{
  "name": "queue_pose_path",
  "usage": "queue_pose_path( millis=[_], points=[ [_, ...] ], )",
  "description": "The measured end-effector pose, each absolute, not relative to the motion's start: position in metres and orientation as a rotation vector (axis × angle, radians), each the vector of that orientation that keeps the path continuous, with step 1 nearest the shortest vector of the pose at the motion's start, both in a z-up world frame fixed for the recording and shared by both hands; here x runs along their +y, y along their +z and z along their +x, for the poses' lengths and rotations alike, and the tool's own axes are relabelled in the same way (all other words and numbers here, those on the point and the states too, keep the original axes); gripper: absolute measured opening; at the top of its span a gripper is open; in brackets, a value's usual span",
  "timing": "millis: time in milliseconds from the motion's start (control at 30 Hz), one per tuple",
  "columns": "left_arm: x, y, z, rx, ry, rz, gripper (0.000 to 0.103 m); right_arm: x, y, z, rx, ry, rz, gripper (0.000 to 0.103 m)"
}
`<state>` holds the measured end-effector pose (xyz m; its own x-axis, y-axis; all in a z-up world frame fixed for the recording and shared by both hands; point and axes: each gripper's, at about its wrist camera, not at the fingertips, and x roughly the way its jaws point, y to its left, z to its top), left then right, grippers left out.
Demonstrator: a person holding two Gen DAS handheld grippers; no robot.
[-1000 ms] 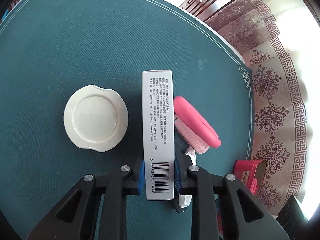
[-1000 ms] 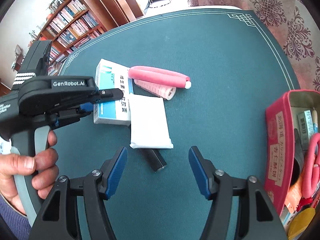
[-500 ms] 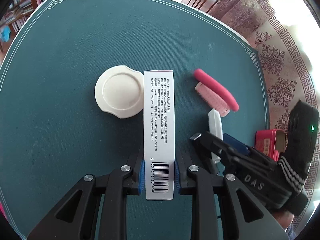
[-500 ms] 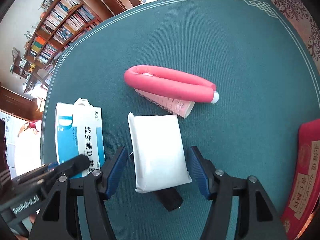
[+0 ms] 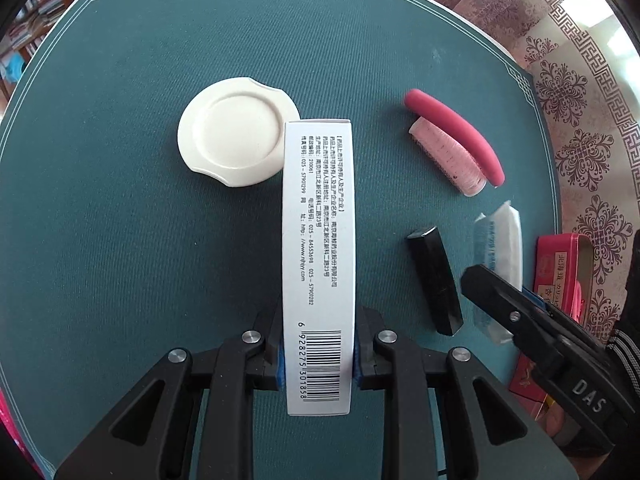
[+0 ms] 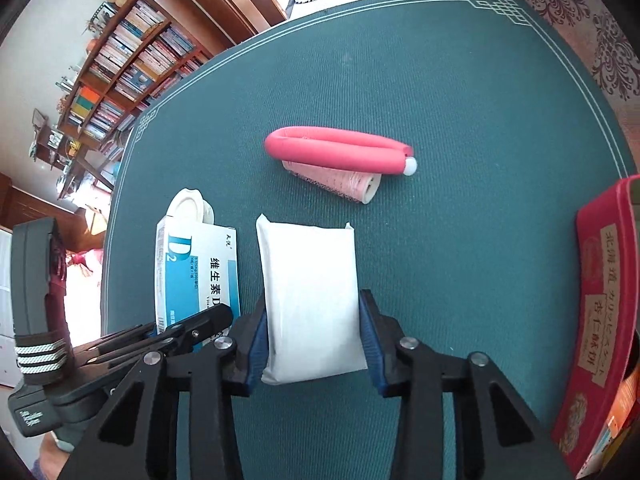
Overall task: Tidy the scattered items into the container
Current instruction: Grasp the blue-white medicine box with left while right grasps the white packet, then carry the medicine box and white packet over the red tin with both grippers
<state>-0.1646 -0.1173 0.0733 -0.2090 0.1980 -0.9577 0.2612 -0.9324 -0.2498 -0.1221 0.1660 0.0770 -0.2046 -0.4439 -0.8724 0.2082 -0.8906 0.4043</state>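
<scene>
My left gripper (image 5: 318, 354) is shut on a white and blue medicine box (image 5: 318, 264), held on edge above the green mat; the gripper (image 6: 208, 322) and box (image 6: 200, 268) also show at lower left in the right wrist view. My right gripper (image 6: 314, 342) is closing, with a white packet (image 6: 310, 300) between its jaws and both pads against its sides. The left wrist view shows that packet (image 5: 500, 256) edge-on, beside a black tube (image 5: 434, 280). The red tin (image 6: 600, 320) stands open at the right, with items inside.
A pink foam curler (image 6: 340, 150) lies against a pale pink hair roller (image 6: 336, 180) further out on the mat. A white round lid (image 5: 236, 144) lies flat just behind the box. Patterned cloth (image 5: 580, 120) rims the mat; bookshelves (image 6: 120, 60) stand beyond.
My right gripper came down over the white packet and its jaws narrowed onto it. My left gripper shifted sideways across the mat with the box, bringing the black tube into its view.
</scene>
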Motion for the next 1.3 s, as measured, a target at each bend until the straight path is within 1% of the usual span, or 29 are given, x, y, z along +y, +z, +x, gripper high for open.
queue_pose_path(
  millis=[200,467,567,700,833,967,1033,1300],
  points=[
    [-0.114,0.089,-0.155,0.559,-2.377,1.901,0.024,0.203,0.1,-0.099,-0.311,-2.207,1.607,0.045],
    [-0.093,0.118,-0.144,0.538,-2.441,1.859,0.024,0.221,0.119,-0.077,-0.224,-2.323,1.554,0.045],
    [-0.075,0.129,-0.14,0.522,-2.486,1.86,0.024,0.238,0.128,-0.071,-0.183,-2.409,1.527,0.045],
    [-0.031,0.142,-0.146,0.487,-2.554,1.875,0.024,0.265,0.139,-0.066,-0.142,-2.516,1.497,0.045],
    [0.004,0.153,-0.137,0.444,-2.611,1.904,0.024,0.319,0.146,-0.052,-0.105,-2.596,1.493,0.045],
    [0.029,0.162,-0.122,0.403,-2.654,1.934,0.024,0.352,0.141,-0.047,-0.115,-2.645,1.535,0.046],
    [0.044,0.163,-0.123,0.388,-2.665,1.949,0.024,0.362,0.136,-0.046,-0.118,-2.652,1.554,0.049],
    [0.1,0.165,-0.148,0.356,-2.709,1.975,0.024,0.378,0.133,-0.03,-0.121,-2.619,1.537,0.052]
  ],
)
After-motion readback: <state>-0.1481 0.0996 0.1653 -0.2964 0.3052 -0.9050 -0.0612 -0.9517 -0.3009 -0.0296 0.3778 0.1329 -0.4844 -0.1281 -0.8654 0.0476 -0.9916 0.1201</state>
